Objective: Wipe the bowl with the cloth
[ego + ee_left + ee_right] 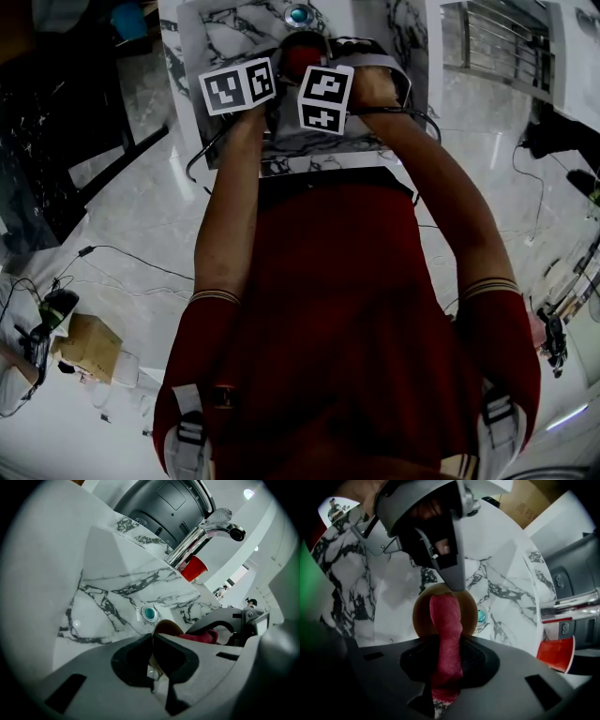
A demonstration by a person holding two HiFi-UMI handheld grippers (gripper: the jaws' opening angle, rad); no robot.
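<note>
A small brown bowl (423, 617) is held over the marble sink basin (393, 592). My left gripper (152, 637) is shut on the bowl's rim (167, 628); in the right gripper view it reaches in from above (457, 583). My right gripper (446, 638) is shut on a rolled red cloth (445, 620), which points into the bowl and touches its inside. In the left gripper view the cloth (206, 637) shows just past the bowl. In the head view both marker cubes (239, 86) (324, 98) sit close together over the sink, hiding the bowl; a bit of cloth (298, 58) shows.
A teal drain plug (481, 616) lies in the basin bottom beside the bowl. A chrome faucet (206, 529) juts over the sink, with a red cup (193, 568) on the ledge behind it. Cables and a cardboard box (92, 345) lie on the floor.
</note>
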